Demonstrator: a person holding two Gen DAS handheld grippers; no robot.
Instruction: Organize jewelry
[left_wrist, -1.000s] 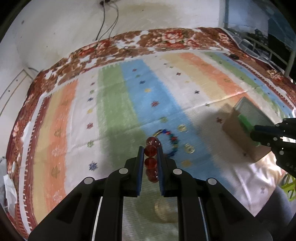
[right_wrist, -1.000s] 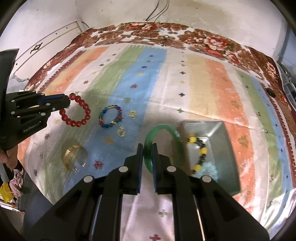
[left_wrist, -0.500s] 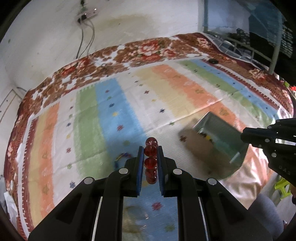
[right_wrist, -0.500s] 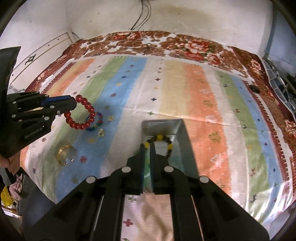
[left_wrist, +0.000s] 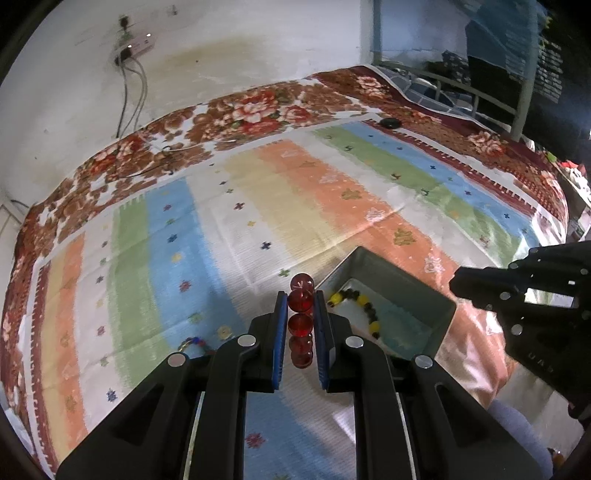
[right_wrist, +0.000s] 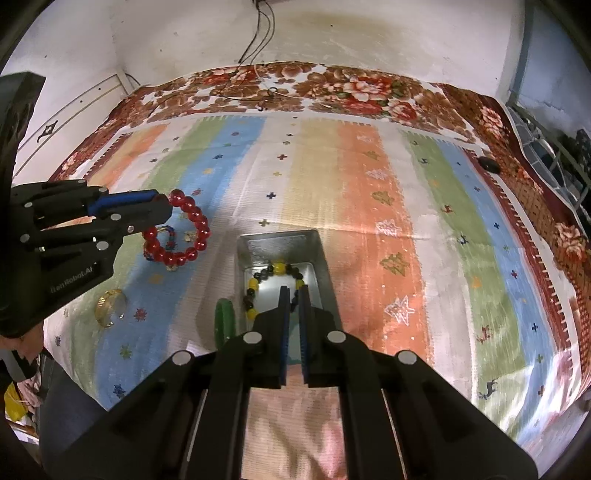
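Here the red bead bracelet (right_wrist: 177, 230) hangs clamped between the blue pads of the left gripper (left_wrist: 301, 304), held above the striped cloth (right_wrist: 354, 192) just left of the metal tray (right_wrist: 325, 266). White lettering on that gripper's side reads roughly "Ren Robot.AI". In the tray lies a yellow-and-black bead bracelet (right_wrist: 273, 273). The right gripper (right_wrist: 293, 291) has its jaws together with nothing between them, poised over the tray's near end. A green bangle (right_wrist: 223, 321) stands on edge against the tray's left outer wall. Under the red bracelet lies a multicoloured bead bracelet (right_wrist: 168, 236), and a gold bangle (right_wrist: 110, 308) sits nearer the cloth's left edge. Right of the tray the cloth is open.
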